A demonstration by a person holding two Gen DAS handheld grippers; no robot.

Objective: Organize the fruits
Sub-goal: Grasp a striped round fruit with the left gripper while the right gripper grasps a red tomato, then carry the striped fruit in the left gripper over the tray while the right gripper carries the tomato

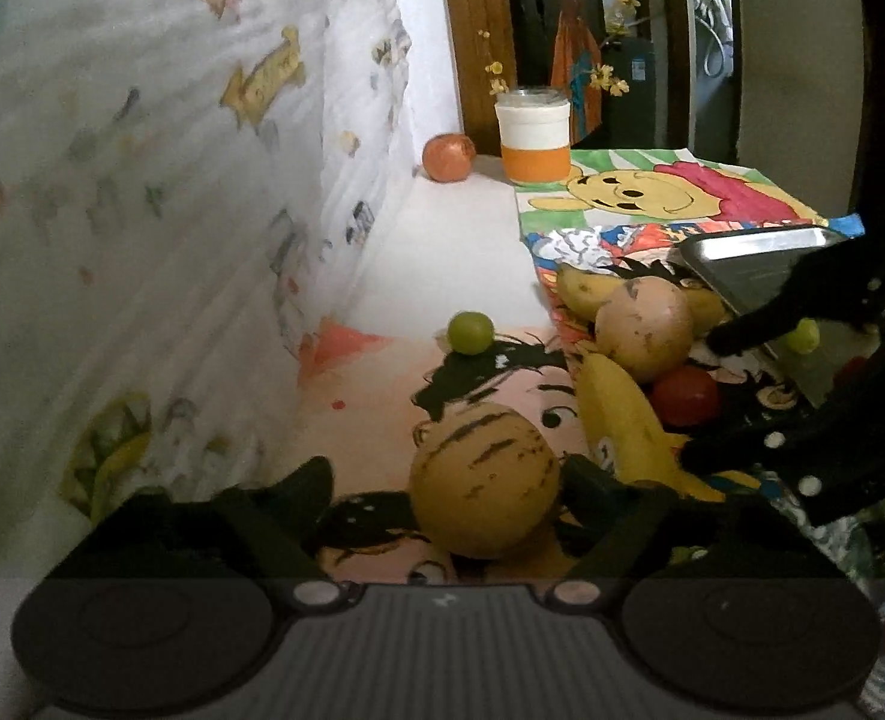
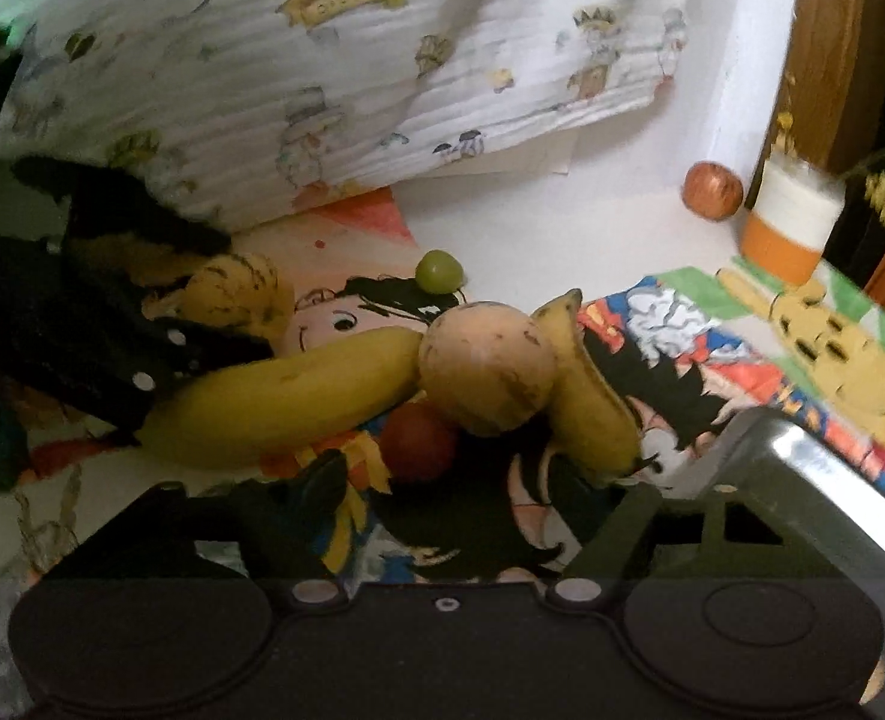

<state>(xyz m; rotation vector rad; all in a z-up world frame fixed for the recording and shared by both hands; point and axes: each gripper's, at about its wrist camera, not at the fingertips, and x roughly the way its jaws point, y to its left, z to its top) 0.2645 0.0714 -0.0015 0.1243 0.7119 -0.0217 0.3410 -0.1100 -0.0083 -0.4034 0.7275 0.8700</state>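
Observation:
In the left wrist view my left gripper (image 1: 448, 480) is open around a yellow striped round fruit (image 1: 484, 480) that lies on the cartoon mat. Ahead lie a banana (image 1: 622, 420), a tan round fruit (image 1: 643, 327), a red fruit (image 1: 685, 395), a second banana (image 1: 586, 291) and a green grape (image 1: 470, 333). In the right wrist view my right gripper (image 2: 484, 492) is open and empty, just short of the red fruit (image 2: 418, 444), the tan fruit (image 2: 487, 369) and two bananas (image 2: 280, 402) (image 2: 592, 414). The left gripper and striped fruit (image 2: 244, 294) show at left.
A metal tray (image 2: 832, 480) lies at the right, also in the left wrist view (image 1: 760, 252). An orange-and-white cup (image 1: 535, 135) and a reddish-brown round fruit (image 1: 447, 157) stand at the back by the wall. A patterned white cloth (image 1: 172, 210) hangs along the left.

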